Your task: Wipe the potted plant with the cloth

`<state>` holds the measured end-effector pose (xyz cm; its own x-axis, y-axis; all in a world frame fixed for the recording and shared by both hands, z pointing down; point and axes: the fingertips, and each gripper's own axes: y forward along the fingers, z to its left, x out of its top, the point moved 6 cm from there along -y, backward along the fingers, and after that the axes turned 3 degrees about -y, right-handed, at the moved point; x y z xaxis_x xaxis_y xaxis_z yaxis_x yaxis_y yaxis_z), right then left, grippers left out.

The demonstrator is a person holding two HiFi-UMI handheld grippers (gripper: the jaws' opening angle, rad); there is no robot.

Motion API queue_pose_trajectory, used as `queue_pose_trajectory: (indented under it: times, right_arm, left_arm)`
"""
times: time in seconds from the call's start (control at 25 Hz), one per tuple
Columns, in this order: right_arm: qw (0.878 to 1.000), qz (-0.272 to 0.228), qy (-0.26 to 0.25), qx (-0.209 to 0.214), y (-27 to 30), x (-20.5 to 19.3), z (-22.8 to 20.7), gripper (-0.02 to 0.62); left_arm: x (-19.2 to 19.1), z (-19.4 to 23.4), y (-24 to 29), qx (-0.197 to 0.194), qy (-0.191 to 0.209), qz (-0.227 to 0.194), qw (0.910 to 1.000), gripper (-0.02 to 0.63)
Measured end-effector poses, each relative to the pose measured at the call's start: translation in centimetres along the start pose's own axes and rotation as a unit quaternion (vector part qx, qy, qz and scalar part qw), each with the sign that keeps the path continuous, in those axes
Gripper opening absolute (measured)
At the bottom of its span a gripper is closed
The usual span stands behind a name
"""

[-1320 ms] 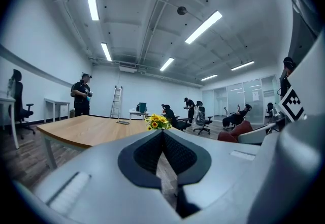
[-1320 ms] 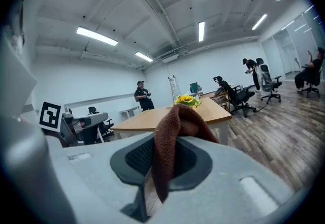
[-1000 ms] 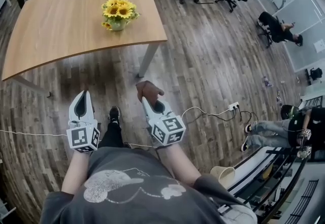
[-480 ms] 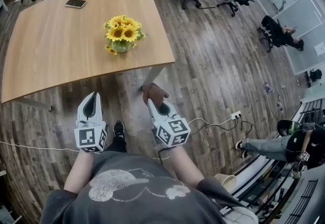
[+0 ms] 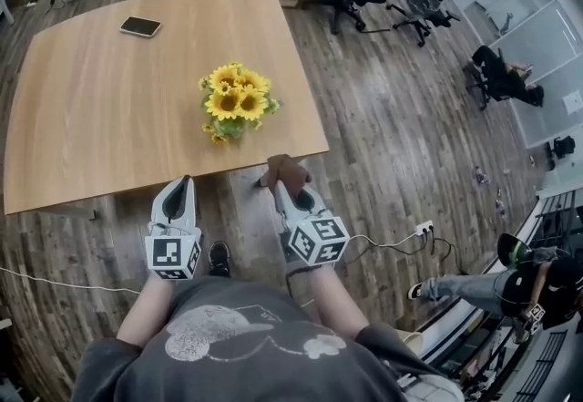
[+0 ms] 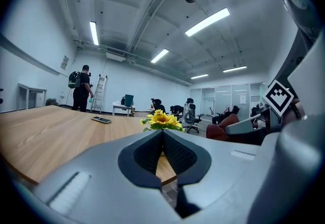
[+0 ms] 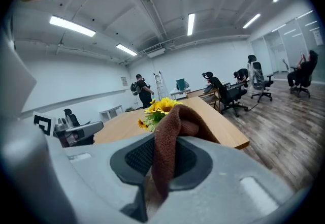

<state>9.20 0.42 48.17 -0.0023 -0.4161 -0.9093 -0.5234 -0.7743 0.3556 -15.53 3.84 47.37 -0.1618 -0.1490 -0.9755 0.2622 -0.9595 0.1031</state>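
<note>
Left gripper: the white two-jaw left gripper [image 5: 185,181] sits at lower left of centre in the head view. Its own view shows the ribbed pads pressed together with nothing between them.
Right gripper: the white two-jaw right gripper [image 5: 293,195], lower centre, is clamped on the brown knitted cloth [image 5: 284,170]. The cloth bunches over the jaw tips and hangs down between the pads in the right gripper view.
Table edge: the near rim of the pale wooden table [image 5: 100,108] now lies right at both gripper tips. A second ago a wide strip of dark plank floor separated them.
Potted plant: the yellow sunflower bunch in a small green pot [image 5: 235,104] stands on the table near its front right edge, just above centre of frame. It is just beyond the cloth and not touching it. It has slid from the upper part of the frame towards the middle, so the person has been closing in on it.
Far table: a dark flat phone [image 5: 140,25] lies at upper left.
Task reading: this looks like the end of the approach. Wiping has not begun, and the cloth has yet to reach the leaves or the pot.
Risk: the pot looks light, so a hard push from the cloth could tip it. The empty left gripper is free to steady it.
</note>
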Motion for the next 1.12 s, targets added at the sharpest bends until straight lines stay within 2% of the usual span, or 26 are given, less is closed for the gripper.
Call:
queue_pose_trajectory:
  times: [0.36,0.6,0.76,0.88,1.12]
  right_arm:
    - [1.0,0.001,0.01,-0.016,2.6,0.9,-0.3,0.048]
    - [0.999,-0.005,0.02,-0.031,2.8,1.5,-1.7,0.048]
    - [0.999,0.0,0.029,-0.033,4.0,1.9,-3.4,0.048]
    - [0.999,0.006,0.032,-0.03,5.9,2.5,-5.0,0.048]
    - [0.999,0.009,0.035,-0.015,9.3,4.2,-7.8,0.048]
  left_arm:
    - [-0.4,1.7,3.1,-0.012,-0.003,0.009,0.9999,0.018]
    - [-1.0,1.5,4.3,-0.019,-0.011,0.017,0.9996,0.02]
    - [-1.8,0.8,5.7,-0.023,-0.002,0.032,0.9992,0.027]
    - [-2.4,0.6,7.2,-0.028,0.004,0.042,0.9987,0.066]
    - [-4.7,0.1,9.3,-0.021,0.034,0.089,0.9952,0.228]
